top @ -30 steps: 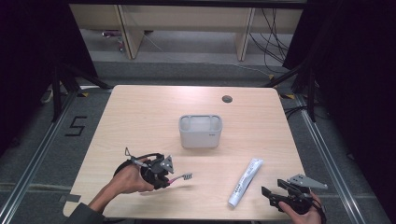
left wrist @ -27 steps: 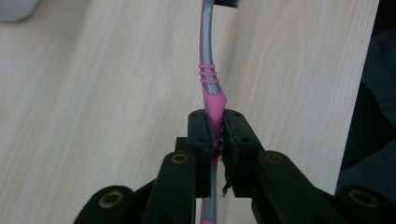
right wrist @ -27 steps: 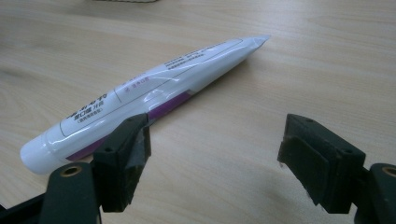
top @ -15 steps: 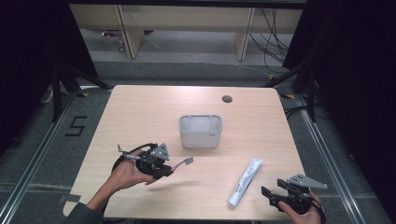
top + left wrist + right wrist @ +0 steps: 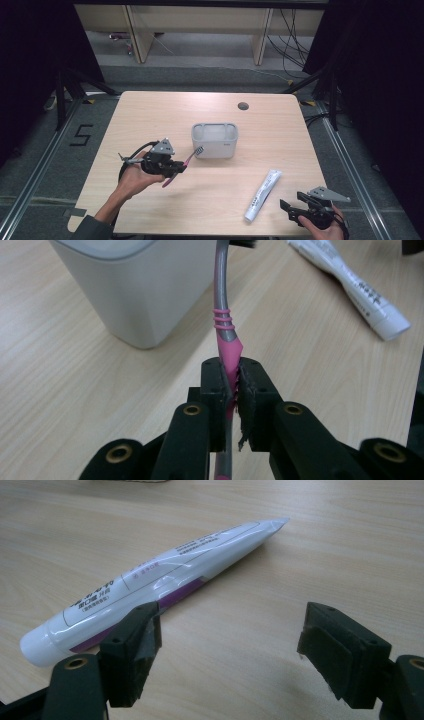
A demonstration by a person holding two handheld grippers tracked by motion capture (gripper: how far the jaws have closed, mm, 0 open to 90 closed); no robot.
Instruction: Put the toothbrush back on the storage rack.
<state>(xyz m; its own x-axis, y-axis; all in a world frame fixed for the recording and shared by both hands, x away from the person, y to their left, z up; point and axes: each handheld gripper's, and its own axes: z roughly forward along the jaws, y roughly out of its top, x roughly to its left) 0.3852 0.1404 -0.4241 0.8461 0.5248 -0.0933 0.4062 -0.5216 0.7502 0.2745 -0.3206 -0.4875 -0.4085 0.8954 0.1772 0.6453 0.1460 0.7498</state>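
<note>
Toothbrush (image 5: 183, 163): pink and grey, lifted clear of the table (image 5: 150, 115), at about 8 o'clock from the table's centre in the high view. Long axis runs diagonally; grey neck and bristle head point toward 1 o'clock, the head just beside the lower left corner of the holder; the pink tail points toward 7 o'clock.

Left gripper (image 5: 176, 167): jaws closed tight on the toothbrush's pink grip section, seen plainly in the left gripper view (image 5: 231, 390), handle passing straight between the pads.

Grey toothbrush holder (image 5: 214, 140): upright near the table's centre, at 1 o'clock from the left gripper.

Right gripper (image 5: 291, 208): at 5 o'clock on the table, near its front edge, jaws spread wide with nothing between them.

Toothpaste tube (image 5: 263, 195): white, lying flat, crimped end toward 1 o'clock, cap toward 7 o'clock; in the right gripper view (image 5: 150, 580) it lies just beyond the left-hand jaw; contact cannot be told.
</note>
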